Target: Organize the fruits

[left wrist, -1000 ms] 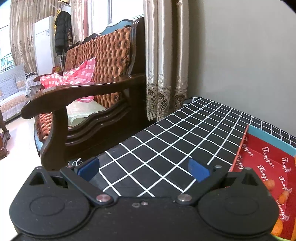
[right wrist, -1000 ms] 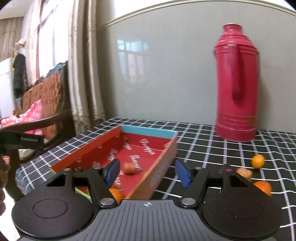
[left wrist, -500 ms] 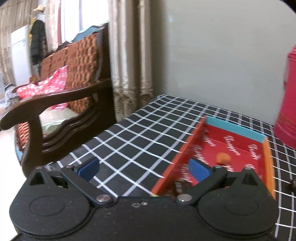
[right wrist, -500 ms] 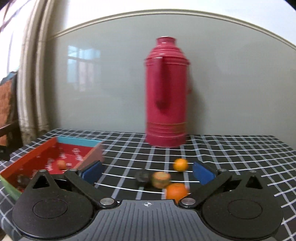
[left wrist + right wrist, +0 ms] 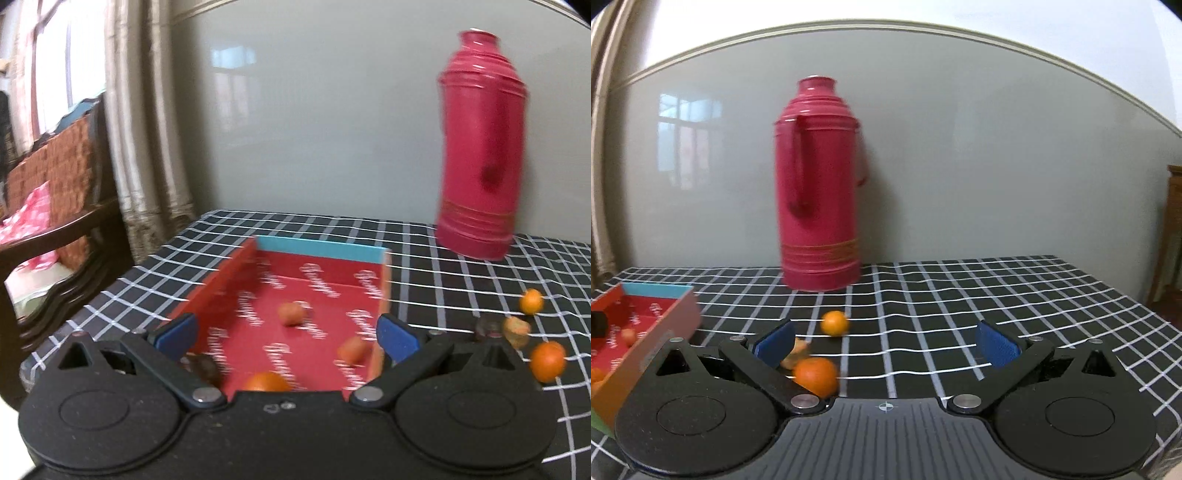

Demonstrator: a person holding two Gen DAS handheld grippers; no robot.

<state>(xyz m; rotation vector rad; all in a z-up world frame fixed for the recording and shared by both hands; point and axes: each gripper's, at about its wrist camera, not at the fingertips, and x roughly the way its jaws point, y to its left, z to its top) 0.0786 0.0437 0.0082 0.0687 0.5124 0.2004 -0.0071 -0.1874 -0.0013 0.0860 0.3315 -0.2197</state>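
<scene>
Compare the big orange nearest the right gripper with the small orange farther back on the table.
The near orange looks larger and deeper orange; the far orange looks smaller and yellower. The near one lies beside a peel-like scrap; the far one sits alone, closer to the red flask. Both rest on the checked cloth, outside the box.

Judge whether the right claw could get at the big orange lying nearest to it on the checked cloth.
Probably yes. The right claw is open and empty, and the big orange lies loose just inside its left finger, with a paler fruit close behind it.
</scene>
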